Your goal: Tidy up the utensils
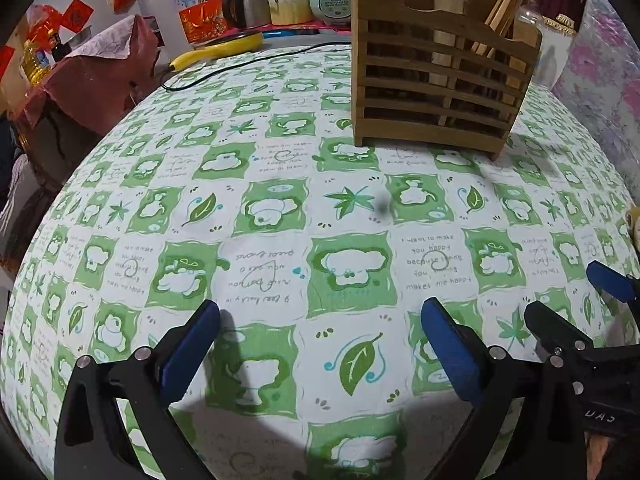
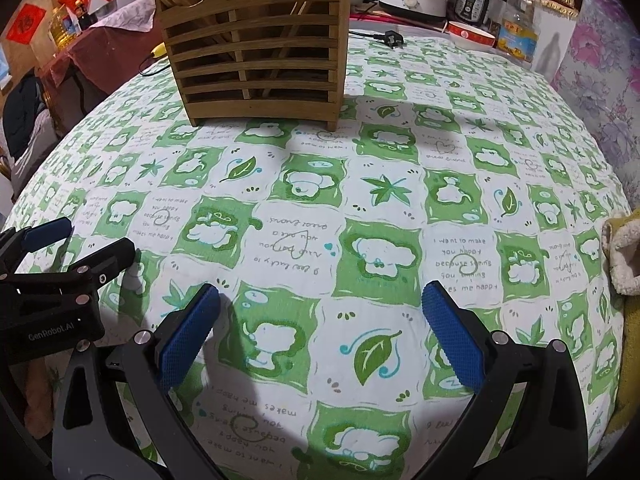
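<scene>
Both my left claw and right claw hung wide open and empty over the counter, the upright wooden utensil holder standing at eleven o'clock from the right, one o'clock from the left.

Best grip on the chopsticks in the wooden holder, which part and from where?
Take the chopsticks by their exposed upper ends, coming down from above. They lean upright in the slatted wooden utensil holder, whose walls cover their lower lengths, so only the tops projecting past the rim are free. Both hand-held grippers, left and right, are open and empty.
</scene>
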Tool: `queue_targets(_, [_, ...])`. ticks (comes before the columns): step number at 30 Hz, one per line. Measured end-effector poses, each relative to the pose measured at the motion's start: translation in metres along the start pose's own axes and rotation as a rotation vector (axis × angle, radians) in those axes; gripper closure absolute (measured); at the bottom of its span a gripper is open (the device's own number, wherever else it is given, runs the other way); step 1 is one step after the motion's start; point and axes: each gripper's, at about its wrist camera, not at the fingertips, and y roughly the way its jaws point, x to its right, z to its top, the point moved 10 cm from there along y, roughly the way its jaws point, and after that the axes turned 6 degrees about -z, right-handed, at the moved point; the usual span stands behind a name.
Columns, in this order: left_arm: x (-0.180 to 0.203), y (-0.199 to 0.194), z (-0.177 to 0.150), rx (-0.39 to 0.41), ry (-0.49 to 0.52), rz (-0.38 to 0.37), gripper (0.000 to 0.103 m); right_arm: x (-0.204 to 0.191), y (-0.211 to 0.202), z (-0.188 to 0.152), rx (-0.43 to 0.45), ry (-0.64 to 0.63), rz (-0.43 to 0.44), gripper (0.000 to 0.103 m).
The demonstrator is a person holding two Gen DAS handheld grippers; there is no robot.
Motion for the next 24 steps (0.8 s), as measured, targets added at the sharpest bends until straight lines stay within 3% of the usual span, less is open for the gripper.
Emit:
queue_targets(4, [-0.01,-0.004,0.004,0.024,-0.015,0.034,0.005,0.001,-0.002,0.001,0.01,0.002,0.002,0.006])
queue_targets(6, [-0.016,-0.015,0.01,0.084,-0.028,0.05,0.005,0.006,-0.007,0.003,0.036,0.018,-0.008,0.006])
queue_targets(8, [-0.018,-0.031,0.017,0.162,-0.024,0.068,0.005,0.011,-0.022,0.01,0.118,0.046,-0.004,0.006])
queue_targets(9, [-0.018,-0.043,0.021,0.219,-0.02,0.081,0.005,0.013,-0.037,0.017,0.197,0.065,0.0,0.006])
queue_targets(11, [-0.018,-0.088,0.033,0.426,-0.026,0.113,0.005,0.018,-0.07,0.027,0.352,0.1,-0.003,0.006])
queue_targets(13, [-0.015,-0.123,0.036,0.595,-0.042,0.123,0.005,0.023,-0.12,0.034,0.587,0.165,0.01,0.006])
queue_targets(15, [-0.012,-0.14,0.035,0.686,-0.053,0.114,0.005,0.023,-0.141,0.031,0.704,0.201,0.01,0.006])
queue_targets(17, [-0.007,-0.142,0.036,0.7,-0.045,0.125,0.005,0.014,-0.142,0.028,0.731,0.153,-0.025,0.006])
queue_targets(20, [-0.003,-0.146,0.034,0.715,-0.005,0.189,0.005,0.008,-0.141,0.027,0.731,0.07,-0.148,0.006])
queue_targets(24, [0.004,-0.137,0.031,0.675,0.037,0.184,0.005,0.0,-0.144,0.023,0.738,0.058,-0.093,0.006])
